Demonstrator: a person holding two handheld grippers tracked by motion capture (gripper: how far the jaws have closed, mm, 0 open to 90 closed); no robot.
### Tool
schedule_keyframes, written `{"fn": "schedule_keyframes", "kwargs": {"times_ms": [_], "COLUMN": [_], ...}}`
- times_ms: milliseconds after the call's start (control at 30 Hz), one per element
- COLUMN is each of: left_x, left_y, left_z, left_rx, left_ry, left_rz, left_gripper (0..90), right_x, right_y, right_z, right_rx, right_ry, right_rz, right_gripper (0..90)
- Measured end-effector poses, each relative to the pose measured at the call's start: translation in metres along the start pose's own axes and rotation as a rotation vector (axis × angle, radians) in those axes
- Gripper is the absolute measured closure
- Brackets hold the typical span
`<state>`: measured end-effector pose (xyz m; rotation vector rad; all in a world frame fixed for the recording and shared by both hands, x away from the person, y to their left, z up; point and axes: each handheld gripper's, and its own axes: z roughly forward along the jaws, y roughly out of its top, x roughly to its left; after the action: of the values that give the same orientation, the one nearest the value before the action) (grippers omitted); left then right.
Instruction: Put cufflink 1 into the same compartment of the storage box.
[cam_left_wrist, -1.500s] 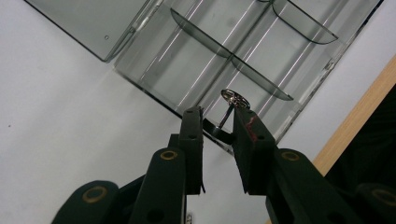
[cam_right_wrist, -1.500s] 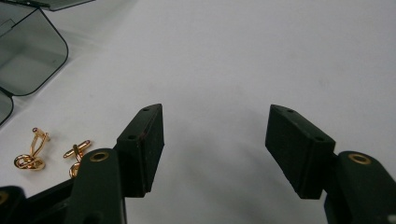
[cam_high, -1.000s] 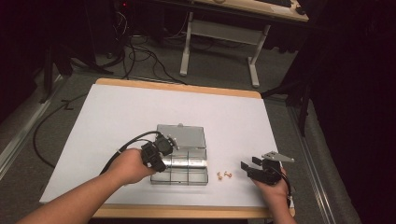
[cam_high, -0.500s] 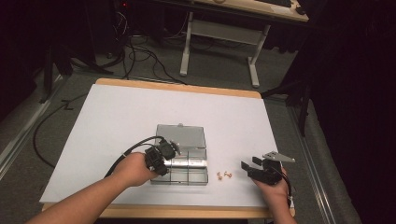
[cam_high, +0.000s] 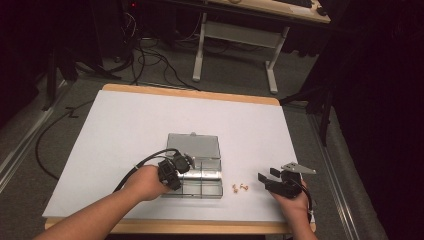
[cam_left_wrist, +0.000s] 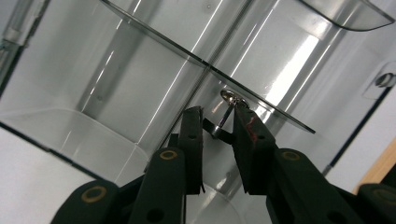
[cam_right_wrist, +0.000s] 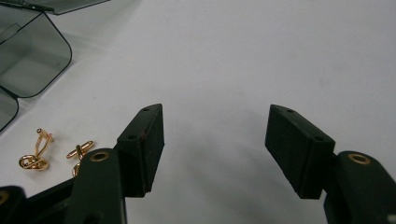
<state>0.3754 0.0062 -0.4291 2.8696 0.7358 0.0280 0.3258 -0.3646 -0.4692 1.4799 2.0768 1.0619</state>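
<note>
A clear plastic compartment box (cam_high: 208, 187) lies on the white table with its lid (cam_high: 195, 146) folded back flat. My left gripper (cam_high: 172, 172) dips into the box's left end. In the left gripper view its jaws (cam_left_wrist: 217, 116) are shut on a small silver cufflink (cam_left_wrist: 227, 108) just above a divider wall (cam_left_wrist: 140, 35). Two gold cufflinks (cam_high: 240, 188) lie on the table right of the box, and the right gripper view shows them as well (cam_right_wrist: 35, 151). My right gripper (cam_high: 265, 179) rests beyond them near the front edge, jaws (cam_right_wrist: 215, 116) open with nothing between them.
The box's rounded corner (cam_right_wrist: 32, 56) sits at the upper left of the right gripper view. The table has a wooden rim (cam_high: 190, 92), with a desk frame (cam_high: 235, 35) and cables (cam_high: 150, 60) on the floor behind it. A black cable (cam_high: 140, 167) trails from my left gripper.
My left hand has sunk a little lower into the box with the silver cufflink. The right hand and the gold cufflinks have stayed put.
</note>
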Motion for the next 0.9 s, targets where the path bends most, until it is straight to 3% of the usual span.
{"fn": "schedule_keyframes", "kwargs": {"times_ms": [400,900], "left_x": [0.0003,0.0027], "left_y": [-0.0019,-0.0042], "left_z": [0.0080,0.0009], "left_rx": [0.002,-0.018], "left_ry": [-0.009,-0.036], "left_rz": [-0.009,-0.031], "left_gripper": [73.8,70.0], "right_x": [0.0002,0.0001], "right_y": [-0.0004,-0.0005], "right_z": [0.0014,0.0017], "right_rx": [0.002,0.009], "right_ry": [0.005,0.006], "right_rz": [-0.004,0.001], "right_gripper": [37.9,37.9]}}
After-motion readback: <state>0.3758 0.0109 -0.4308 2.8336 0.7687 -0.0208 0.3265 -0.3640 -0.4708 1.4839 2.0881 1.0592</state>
